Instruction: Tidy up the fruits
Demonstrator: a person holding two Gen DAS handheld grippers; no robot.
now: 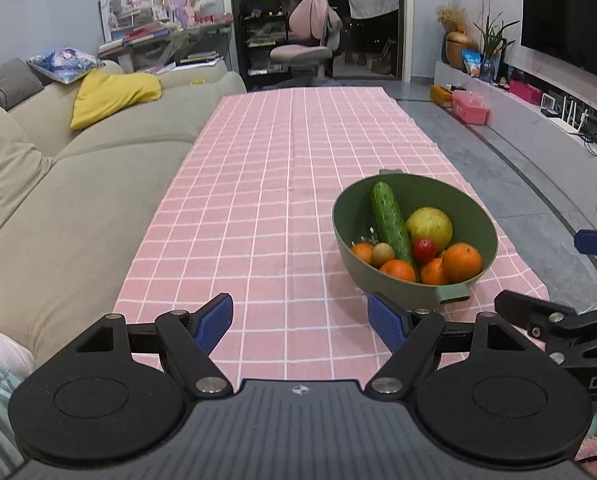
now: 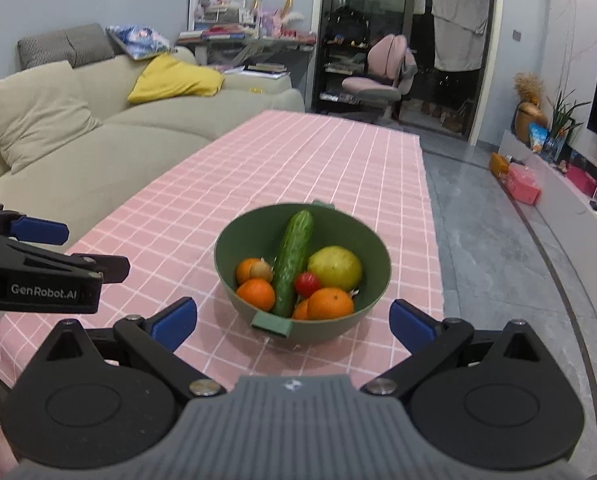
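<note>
A green bowl [image 1: 470,208] [image 2: 254,236] stands on the pink checked tablecloth [image 1: 282,184] [image 2: 318,160]. In it lie a cucumber [image 1: 390,220] [image 2: 294,260], a yellow-green round fruit [image 1: 429,226] [image 2: 334,267], a small red fruit [image 1: 423,250] [image 2: 307,284], several oranges [image 1: 461,262] [image 2: 330,303] and a small tan fruit [image 1: 382,254] [image 2: 261,270]. My left gripper [image 1: 302,324] is open and empty, left of and short of the bowl. My right gripper [image 2: 294,322] is open and empty, its jaws either side of the bowl's near handle [image 2: 270,325].
A beige sofa [image 1: 78,184] [image 2: 98,152] with cushions runs along the table's left side. Grey floor [image 1: 538,184] [image 2: 498,240] and a TV shelf lie to the right. A pink chair [image 1: 310,40] stands beyond the table's far end.
</note>
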